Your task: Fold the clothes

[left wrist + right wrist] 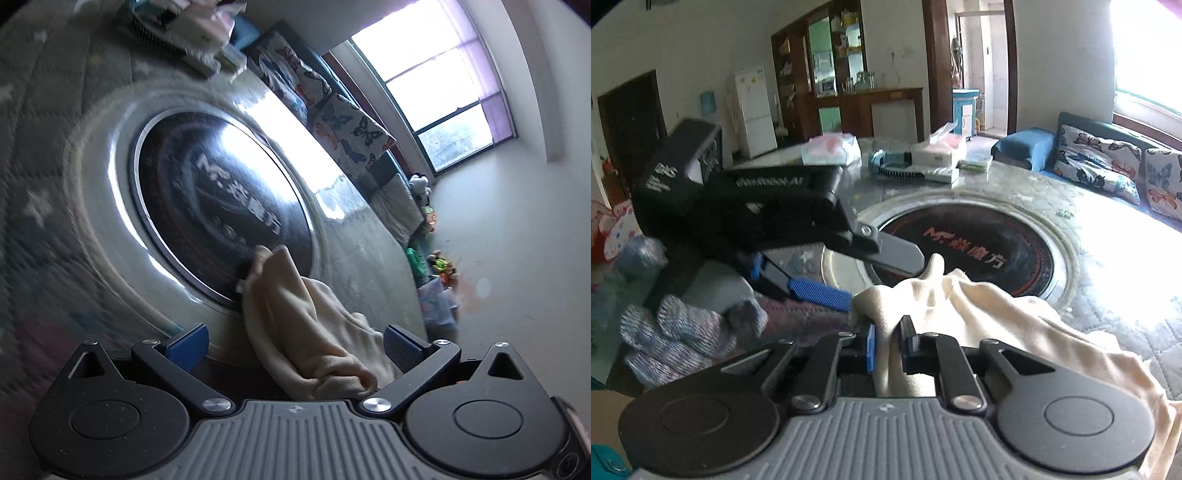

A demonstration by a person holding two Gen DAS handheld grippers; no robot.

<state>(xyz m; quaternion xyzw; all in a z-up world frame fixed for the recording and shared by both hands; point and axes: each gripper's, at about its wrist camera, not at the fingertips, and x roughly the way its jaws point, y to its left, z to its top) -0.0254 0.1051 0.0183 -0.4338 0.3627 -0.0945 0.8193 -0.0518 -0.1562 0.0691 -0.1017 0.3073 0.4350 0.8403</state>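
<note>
My right gripper pinches the crumpled cream knit garment above the table's round dark glass hob, my left gripper gapes wide, nothing folded yet.

Right wrist view. The right gripper has its blue pads pressed on a fold of a cream cloth, which rises in a peak between the jaws and drapes away to the right over the table. The left gripper enters from the left with its jaws apart, one finger above the cloth's edge and one blue pad just beside it. Behind the cloth lies a round black plate with printed lettering, set in the tabletop. A grey-blue knitted garment lies at lower left. Boxes stand at the table's far edge, and butterfly-print cushions lie on a sofa at right.
</note>
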